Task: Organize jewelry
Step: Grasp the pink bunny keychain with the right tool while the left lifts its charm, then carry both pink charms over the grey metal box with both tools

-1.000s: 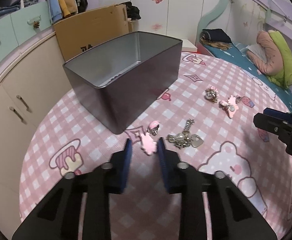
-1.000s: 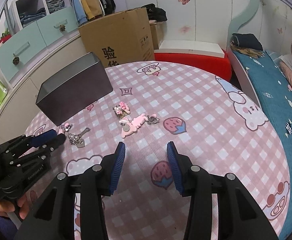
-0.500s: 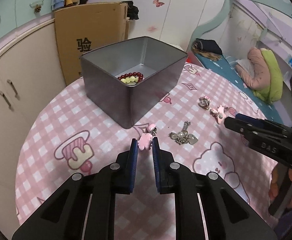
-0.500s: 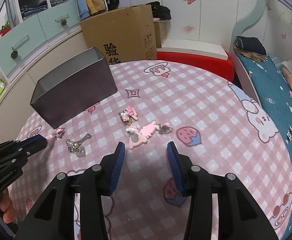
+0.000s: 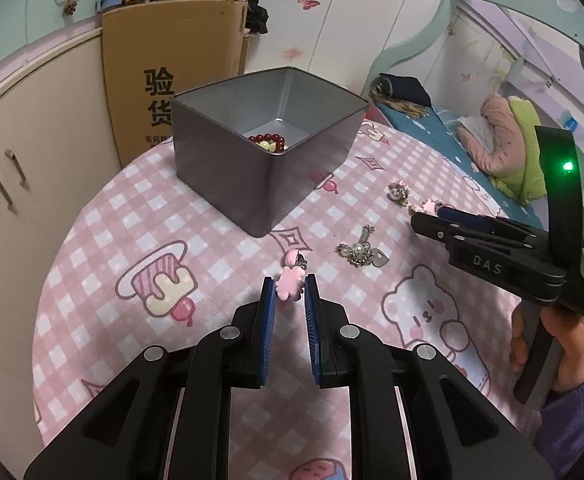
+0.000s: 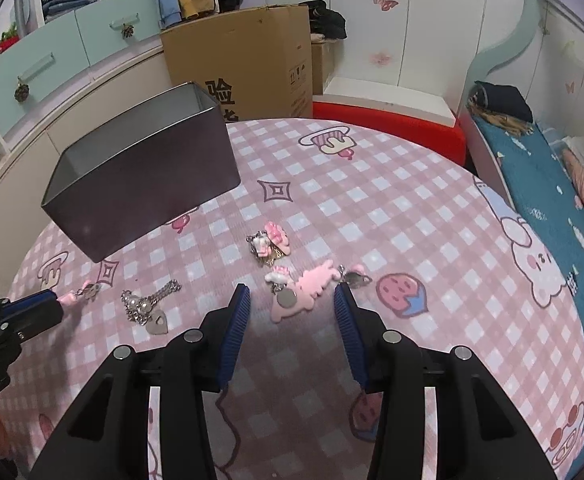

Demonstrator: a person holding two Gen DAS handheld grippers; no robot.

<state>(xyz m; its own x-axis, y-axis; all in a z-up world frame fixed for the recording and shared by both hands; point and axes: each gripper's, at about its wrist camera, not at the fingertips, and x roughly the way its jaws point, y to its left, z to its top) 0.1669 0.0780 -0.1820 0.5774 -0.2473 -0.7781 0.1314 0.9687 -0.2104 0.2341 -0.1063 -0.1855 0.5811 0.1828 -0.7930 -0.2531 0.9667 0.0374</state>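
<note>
Left wrist view: the left tongs point(image 5: 289, 295) are clenched on a pink flower charm point(image 5: 290, 286), low over the bench point(image 5: 104, 240) just in front of the grey tin point(image 5: 268, 152).

Right wrist view: the right tongs point(image 6: 291, 303) are released, spread around a pink bunny charm point(image 6: 306, 292) lying on the bench.

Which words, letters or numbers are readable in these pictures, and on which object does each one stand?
"验货" in large black characters: on the cardboard box behind the metal tin; the right wrist view shows only part of it.
"DAS" in pale letters: on the body of the right gripper, seen from the left wrist view.
Small print below "验货": too small to read.
Small symbols on the side of the cardboard box: too blurred to read.
</note>
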